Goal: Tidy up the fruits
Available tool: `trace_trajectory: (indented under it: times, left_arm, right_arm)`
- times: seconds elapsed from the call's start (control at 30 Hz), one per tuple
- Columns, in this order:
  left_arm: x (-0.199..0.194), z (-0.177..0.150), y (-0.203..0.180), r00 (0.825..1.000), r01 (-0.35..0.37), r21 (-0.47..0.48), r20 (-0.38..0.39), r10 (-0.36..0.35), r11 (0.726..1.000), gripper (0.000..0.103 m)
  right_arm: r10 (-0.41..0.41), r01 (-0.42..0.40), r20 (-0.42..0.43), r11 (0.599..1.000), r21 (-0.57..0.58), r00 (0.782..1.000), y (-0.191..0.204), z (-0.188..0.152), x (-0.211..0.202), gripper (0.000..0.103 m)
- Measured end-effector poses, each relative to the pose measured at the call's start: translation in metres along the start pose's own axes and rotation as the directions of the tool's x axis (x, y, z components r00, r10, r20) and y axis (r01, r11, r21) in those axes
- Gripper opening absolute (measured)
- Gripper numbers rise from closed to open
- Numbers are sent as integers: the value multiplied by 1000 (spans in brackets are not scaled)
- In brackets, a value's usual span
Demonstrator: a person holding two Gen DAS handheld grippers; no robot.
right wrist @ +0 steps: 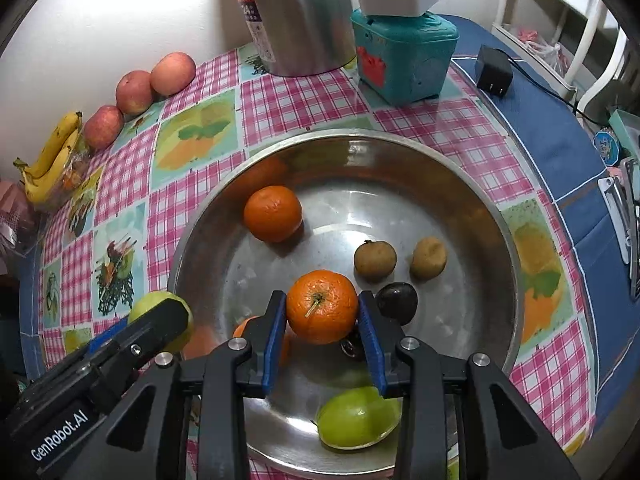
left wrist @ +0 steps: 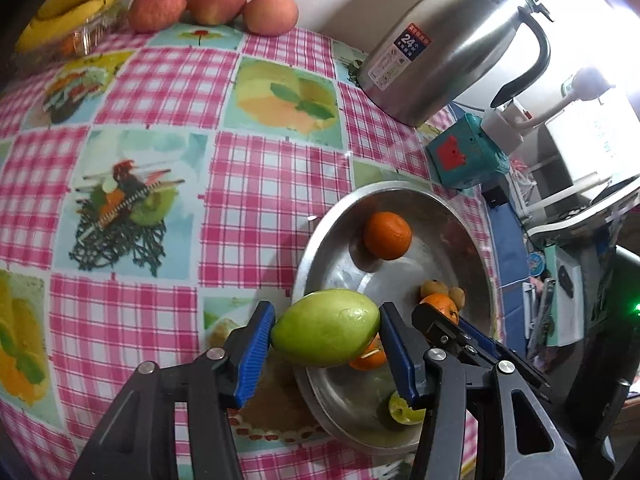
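Note:
My left gripper (left wrist: 326, 330) is shut on a green guava (left wrist: 326, 327), held above the near-left rim of the steel bowl (left wrist: 320, 240). My right gripper (right wrist: 322, 312) is shut on an orange (right wrist: 322, 306) over the bowl (right wrist: 504, 216). In the bowl lie another orange (right wrist: 273, 219), two brown kiwis (right wrist: 375, 260), a dark plum (right wrist: 397, 302) and a green fruit (right wrist: 358, 416). The left gripper and guava (right wrist: 138, 306) show at the bowl's left edge in the right wrist view. The right gripper (left wrist: 442, 320) shows in the left wrist view.
Three apples (left wrist: 212, 0) and bananas (left wrist: 72, 4) lie along the wall at the table's back. A steel kettle (left wrist: 448, 44) and a teal box (left wrist: 466, 156) stand behind the bowl. A black adapter (right wrist: 494, 72) lies on the blue cloth at right.

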State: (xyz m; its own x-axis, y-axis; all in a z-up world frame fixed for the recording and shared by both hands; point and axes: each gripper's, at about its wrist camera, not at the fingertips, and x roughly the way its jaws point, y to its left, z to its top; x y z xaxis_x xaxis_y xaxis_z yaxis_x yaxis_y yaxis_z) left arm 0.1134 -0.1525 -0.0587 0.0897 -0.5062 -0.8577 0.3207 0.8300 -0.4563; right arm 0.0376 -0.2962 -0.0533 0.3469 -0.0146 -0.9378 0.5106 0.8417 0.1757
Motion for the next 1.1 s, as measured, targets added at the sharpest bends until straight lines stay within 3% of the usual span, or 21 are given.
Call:
trace_trajectory:
  times: [0.37, 0.43, 0.5, 0.57, 0.63, 0.67, 0.73, 0.87, 0.93, 1.0, 1.1]
  left_arm:
    - [-21, -6, 6, 999, 40, -20, 26, -39, 999, 60]
    - [-29, -9, 8, 999, 20, -16, 42, -19, 1000, 60]
    - [-36, -12, 11, 997, -41, -14, 67, 42, 999, 69]
    - [-44, -18, 17, 983, -148, -7, 109, 148, 989, 91]
    - [-50, -25, 24, 959, -254, 10, 134, 250, 967, 103]
    - [-53, -29, 27, 947, -294, 14, 141, 289, 956, 103]
    - [-61, -38, 36, 928, -349, 14, 144, 343, 937, 103]
    - [-81, -57, 46, 912, -383, 13, 162, 376, 924, 103]
    - [-89, -67, 45, 891, -421, 11, 191, 412, 907, 103]
    - [-99, -79, 47, 871, -455, 8, 210, 443, 890, 103]
    - [-108, -94, 52, 860, -472, -2, 223, 460, 882, 103]
  right_arm:
    - [10, -10, 24, 1000, -2, 1000, 0, 1, -11, 39]
    - [10, -10, 34, 1000, -9, 999, 1, 0, -16, 39]
    - [13, -12, 46, 1000, -17, 999, 3, -3, -21, 39]
    - [15, -14, 60, 999, -31, 998, 6, -7, -28, 39]
    - [16, -13, 67, 999, -50, 998, 8, -14, -32, 42]
    - [17, -13, 69, 998, -61, 997, 10, -19, -34, 46]
    - [16, -10, 72, 997, -83, 997, 13, -29, -37, 66]
    - [16, -5, 83, 991, -131, 996, 18, -49, -42, 76]
    - [22, -8, 90, 988, -155, 996, 19, -60, -46, 90]
    - [29, -13, 91, 984, -176, 995, 19, -72, -48, 91]
    - [28, -13, 78, 982, -189, 997, 18, -86, -49, 91]
